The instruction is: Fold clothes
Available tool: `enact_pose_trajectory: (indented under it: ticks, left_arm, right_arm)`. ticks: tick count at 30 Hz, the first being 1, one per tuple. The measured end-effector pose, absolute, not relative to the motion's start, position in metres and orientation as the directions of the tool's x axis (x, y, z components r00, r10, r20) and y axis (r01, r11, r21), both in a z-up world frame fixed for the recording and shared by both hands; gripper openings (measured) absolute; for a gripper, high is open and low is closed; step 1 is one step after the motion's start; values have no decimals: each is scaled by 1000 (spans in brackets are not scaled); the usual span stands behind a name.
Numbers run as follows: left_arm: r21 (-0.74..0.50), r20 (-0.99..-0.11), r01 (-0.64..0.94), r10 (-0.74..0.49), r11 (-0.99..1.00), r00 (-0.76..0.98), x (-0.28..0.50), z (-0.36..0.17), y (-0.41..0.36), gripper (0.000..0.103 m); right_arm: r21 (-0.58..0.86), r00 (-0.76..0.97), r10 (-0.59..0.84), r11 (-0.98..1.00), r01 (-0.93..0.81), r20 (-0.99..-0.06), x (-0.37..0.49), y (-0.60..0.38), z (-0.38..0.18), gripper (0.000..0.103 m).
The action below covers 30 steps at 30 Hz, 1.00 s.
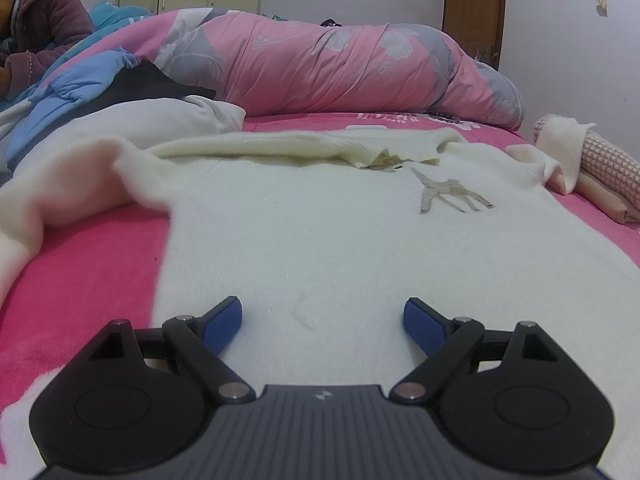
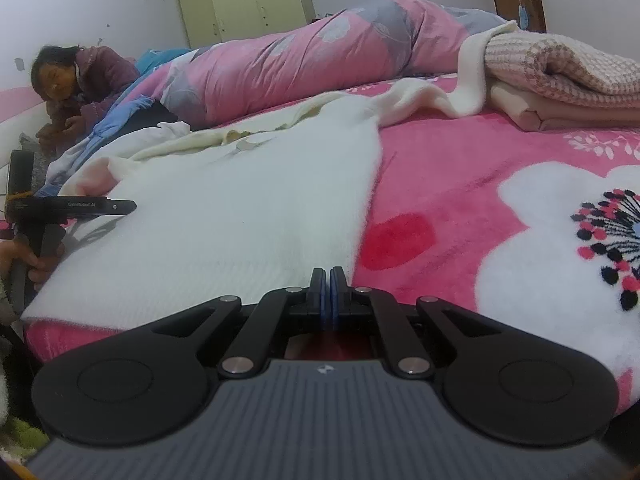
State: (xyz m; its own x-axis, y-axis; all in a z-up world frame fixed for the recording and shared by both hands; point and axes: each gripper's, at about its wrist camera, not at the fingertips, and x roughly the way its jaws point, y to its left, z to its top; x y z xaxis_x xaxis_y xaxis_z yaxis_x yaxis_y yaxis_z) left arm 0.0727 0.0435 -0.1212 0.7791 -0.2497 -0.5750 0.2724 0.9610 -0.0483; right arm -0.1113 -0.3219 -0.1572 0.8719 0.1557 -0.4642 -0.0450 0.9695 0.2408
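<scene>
1. A cream sweater (image 1: 320, 232) is lying spread flat on a pink flowered blanket (image 1: 80, 264) covering the bed, its body running from 6 o'clock up to 12 o'clock in the left wrist view.
2. The left gripper (image 1: 322, 322) is hovering over the sweater's lower part, jaws standing wide apart with nothing between the blue pads (image 1: 224, 326); only bare knit is showing in the gap.
3. A tan animal figure (image 1: 450, 196) is sitting on the sweater's chest, at about 1 o'clock from the left gripper and well apart from it.
4. One sleeve (image 1: 72, 184) is trailing off toward 10 o'clock, bunched and folded over the blanket.
5. The right gripper (image 2: 327, 276) is sitting at the sweater's lower right corner, jaws pressed fully together; whether any knit is pinched between them cannot be told.
6. From the right gripper the sweater is stretching away toward 11 o'clock, its right edge (image 2: 368, 184) running up toward 12.
7. Folded clothes (image 2: 560, 92) are resting at 1 o'clock in the right wrist view, with the sweater's other sleeve draped against them.
8. White lettering on the left gripper's side (image 2: 82, 204) is showing in the right wrist view at 9 o'clock, reading roughly "GenRobot.AI".
9. A small pale emblem (image 2: 323, 369) is marking the right gripper's body; it is not readable as text.
</scene>
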Motion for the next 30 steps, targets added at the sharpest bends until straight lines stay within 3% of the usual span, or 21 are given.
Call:
enact_pose_trajectory:
  ticks: [12, 30]
  left_arm:
    - [-36, -580, 272, -241, 962, 778, 72, -121, 41, 89]
    - [24, -588, 246, -185, 969, 787, 66, -118, 34, 90]
  right_arm:
    - [250, 869, 172, 966, -58, -465, -110, -326, -157, 1]
    - [295, 802, 176, 956, -1, -571, -95, -326, -142, 1]
